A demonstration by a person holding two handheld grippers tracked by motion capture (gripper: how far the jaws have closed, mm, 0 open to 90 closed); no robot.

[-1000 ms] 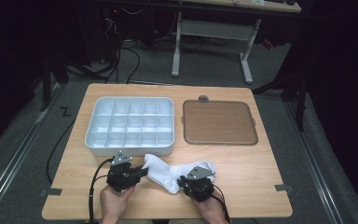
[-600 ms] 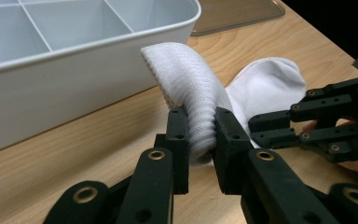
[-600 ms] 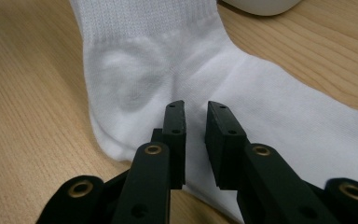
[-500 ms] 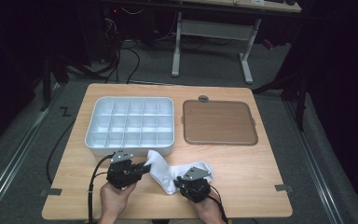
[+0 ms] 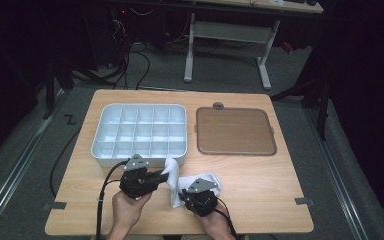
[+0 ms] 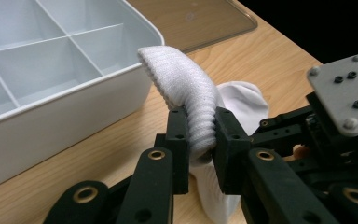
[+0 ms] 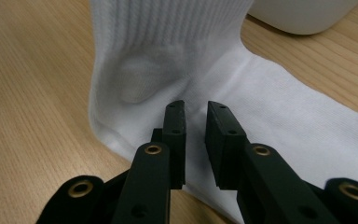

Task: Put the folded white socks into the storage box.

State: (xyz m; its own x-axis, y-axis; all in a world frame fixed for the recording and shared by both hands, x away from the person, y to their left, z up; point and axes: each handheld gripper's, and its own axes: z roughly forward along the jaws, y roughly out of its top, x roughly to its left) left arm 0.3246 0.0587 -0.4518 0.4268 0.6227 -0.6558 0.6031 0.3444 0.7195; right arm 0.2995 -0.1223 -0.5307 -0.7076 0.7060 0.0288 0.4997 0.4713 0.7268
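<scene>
In the high view we find both hands entering from the near edge of the wooden table [image 5: 260, 200]. The left gripper [image 5: 164, 176] lies nearly level, jaws pointing right, raised slightly off the tabletop. The right gripper [image 5: 184, 196] sits lower, jaws pointing left. A white sock [image 5: 172, 172] runs between them, just in front of the white compartment tray [image 5: 139, 131]; a brown tray [image 5: 235, 131] lies to the right.

In the left gripper view we note the left gripper [image 6: 200, 135] clamped on the ribbed cuff of the sock [image 6: 186, 88], which arches up above the jaws beside the compartment tray's wall [image 6: 65, 112]. The other gripper's grey plate [image 6: 349, 88] shows at right.

In the right gripper view, the right gripper [image 7: 196, 119] pinches a fold of the sock [image 7: 177, 51] near the heel, jaws drawn close together, the fabric otherwise flat on the table [image 7: 32, 84].
</scene>
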